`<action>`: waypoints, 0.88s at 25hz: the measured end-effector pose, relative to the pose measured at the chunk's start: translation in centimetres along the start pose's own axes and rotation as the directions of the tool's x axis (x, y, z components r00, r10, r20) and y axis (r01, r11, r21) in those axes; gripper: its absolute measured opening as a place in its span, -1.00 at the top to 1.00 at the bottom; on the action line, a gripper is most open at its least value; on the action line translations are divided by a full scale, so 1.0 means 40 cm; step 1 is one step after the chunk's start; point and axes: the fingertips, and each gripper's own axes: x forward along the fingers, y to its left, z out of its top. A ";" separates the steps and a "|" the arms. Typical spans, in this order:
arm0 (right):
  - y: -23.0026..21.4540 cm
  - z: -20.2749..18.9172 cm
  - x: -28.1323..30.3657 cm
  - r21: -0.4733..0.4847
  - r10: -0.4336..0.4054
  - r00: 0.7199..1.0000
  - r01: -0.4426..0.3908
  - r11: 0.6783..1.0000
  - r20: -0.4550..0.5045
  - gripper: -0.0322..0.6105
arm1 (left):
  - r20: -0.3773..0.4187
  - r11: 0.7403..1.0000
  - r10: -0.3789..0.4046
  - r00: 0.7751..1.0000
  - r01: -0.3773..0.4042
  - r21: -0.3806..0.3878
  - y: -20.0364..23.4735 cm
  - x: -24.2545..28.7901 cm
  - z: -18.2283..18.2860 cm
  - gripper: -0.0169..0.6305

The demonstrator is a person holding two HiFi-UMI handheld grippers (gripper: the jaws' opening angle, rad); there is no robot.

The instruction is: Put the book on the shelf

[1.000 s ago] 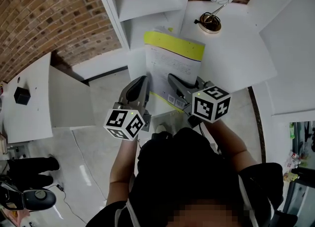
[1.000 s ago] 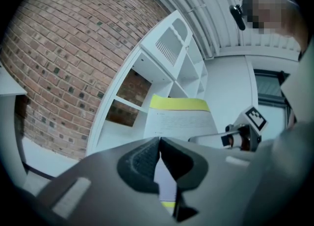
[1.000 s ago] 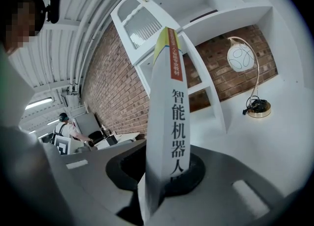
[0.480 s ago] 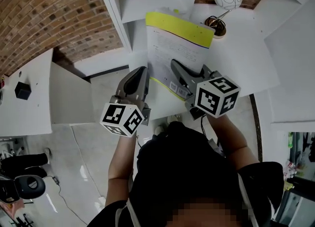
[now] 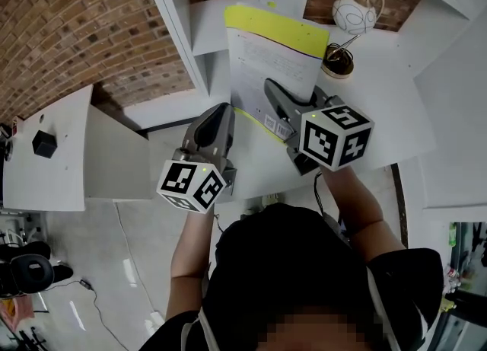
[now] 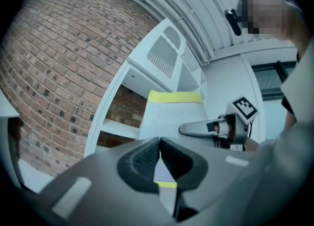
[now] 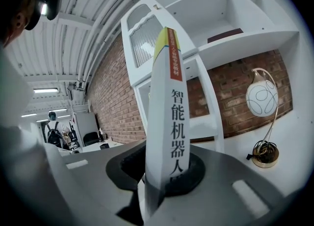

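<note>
Head view: I hold a thin white book with a yellow band across its top (image 5: 274, 52) in the air, in front of a white shelf unit (image 5: 179, 14) that stands against a red brick wall. My right gripper (image 5: 275, 98) is clamped on the book's lower part. The right gripper view shows the printed spine standing upright between its jaws, facing me. My left gripper (image 5: 221, 113) is closed with nothing between its jaws, and sits just beside the book's lower left edge. I cannot tell whether it touches the cover. A lamp with a white globe and a gold base (image 5: 351, 13) stands on the white desk (image 5: 380, 90), just right of the book.

I judge this the carrying step: the book is lifted and faces an open compartment, but is not yet inside. The next move calls for lining the book up between the white uprights, clear of the lamp. Then I should slide it in, spine outward, and rest its bottom edge on the board before loosening the grip.
</note>
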 end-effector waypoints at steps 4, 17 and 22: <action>-0.007 0.043 0.022 -0.018 -0.006 1.000 0.006 1.000 0.016 0.69 | 0.008 1.000 0.004 1.000 -0.004 -0.006 0.003 0.015 0.005 0.94; -0.014 0.106 0.089 -0.089 -0.017 1.000 0.018 0.996 0.022 0.69 | 0.052 0.999 0.012 0.999 -0.014 0.037 0.034 0.043 0.080 0.94; -0.019 0.128 0.105 -0.106 -0.015 1.000 0.017 0.994 0.023 0.69 | 0.059 0.999 0.016 0.998 -0.018 0.040 0.042 0.052 0.089 0.94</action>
